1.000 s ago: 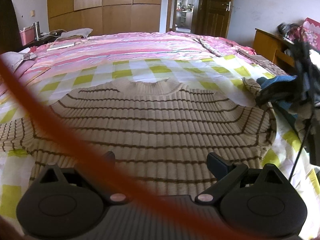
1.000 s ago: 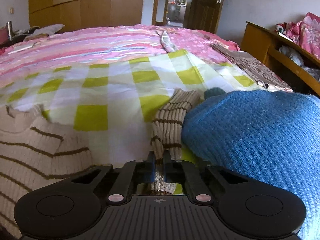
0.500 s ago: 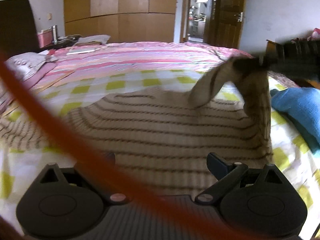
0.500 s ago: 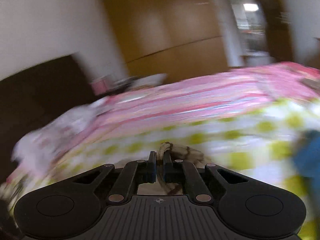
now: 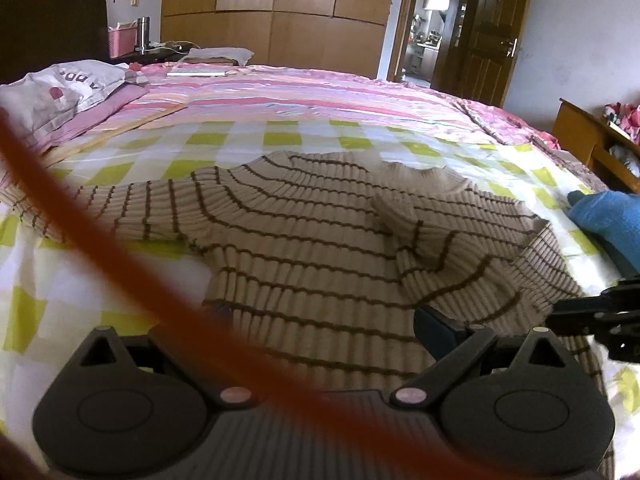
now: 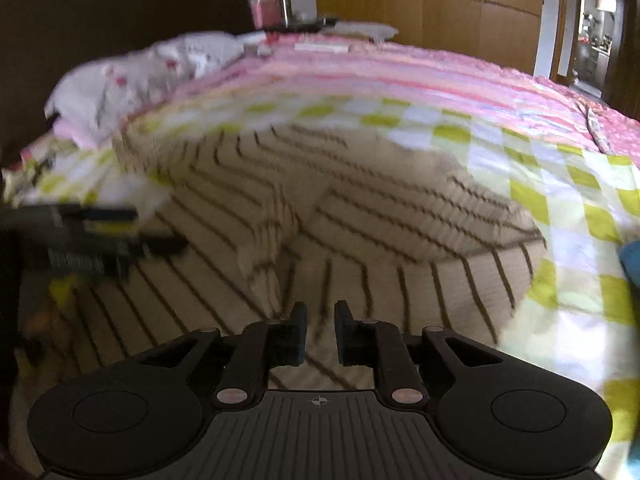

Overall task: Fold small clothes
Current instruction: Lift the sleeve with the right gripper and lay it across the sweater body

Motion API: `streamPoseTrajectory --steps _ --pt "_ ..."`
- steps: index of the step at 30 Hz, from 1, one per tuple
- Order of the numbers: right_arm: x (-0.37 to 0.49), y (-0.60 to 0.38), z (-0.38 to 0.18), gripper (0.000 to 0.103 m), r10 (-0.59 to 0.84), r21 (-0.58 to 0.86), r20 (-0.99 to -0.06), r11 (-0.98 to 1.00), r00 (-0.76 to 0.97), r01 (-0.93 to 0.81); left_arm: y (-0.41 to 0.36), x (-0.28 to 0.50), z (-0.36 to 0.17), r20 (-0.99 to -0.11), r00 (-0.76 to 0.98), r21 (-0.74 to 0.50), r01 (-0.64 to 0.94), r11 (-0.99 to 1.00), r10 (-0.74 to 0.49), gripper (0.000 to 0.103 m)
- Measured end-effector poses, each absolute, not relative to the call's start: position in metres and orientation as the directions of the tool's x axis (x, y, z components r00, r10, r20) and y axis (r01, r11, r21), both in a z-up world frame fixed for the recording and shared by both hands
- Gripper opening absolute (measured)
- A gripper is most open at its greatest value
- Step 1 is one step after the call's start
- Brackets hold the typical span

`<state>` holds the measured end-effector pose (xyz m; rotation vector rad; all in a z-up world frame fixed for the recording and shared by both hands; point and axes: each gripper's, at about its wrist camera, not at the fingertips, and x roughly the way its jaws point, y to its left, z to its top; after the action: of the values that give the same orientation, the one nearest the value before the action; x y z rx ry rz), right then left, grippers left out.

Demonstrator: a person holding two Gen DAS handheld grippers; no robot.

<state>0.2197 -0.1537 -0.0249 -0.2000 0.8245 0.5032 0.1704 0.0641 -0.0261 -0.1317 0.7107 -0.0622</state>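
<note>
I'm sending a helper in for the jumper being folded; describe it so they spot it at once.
On the big bed, look on the green-and-white checked sheet near the front edge. The ribbed beige sweater with thin dark brown stripes lies there, one sleeve folded across its chest. The only neighbouring knit is plain blue.

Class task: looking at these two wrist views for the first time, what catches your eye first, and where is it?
A beige ribbed sweater with brown stripes lies spread across the green-and-white checked sheet, one sleeve folded over its chest. A blurred orange cord slashes across the left view, and a blue knitted garment lies at the right edge.
</note>
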Motion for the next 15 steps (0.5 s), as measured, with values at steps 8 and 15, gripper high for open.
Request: streamPoseTrajectory --steps 8,15 --pt "0.235 -0.171 -0.021 0.016 0.243 -0.044 -0.704 0.923 0.667 -0.383 0.065 0.172 -0.03 -0.643 0.758 -0.129 0.027 0.991 -0.104 0.102" --pt "0.253 -0.188 -0.046 0.016 0.049 -0.134 -0.762 0.964 0.646 -0.231 0.069 0.173 -0.03 -0.636 0.766 -0.118 0.022 0.993 -0.093 0.102"
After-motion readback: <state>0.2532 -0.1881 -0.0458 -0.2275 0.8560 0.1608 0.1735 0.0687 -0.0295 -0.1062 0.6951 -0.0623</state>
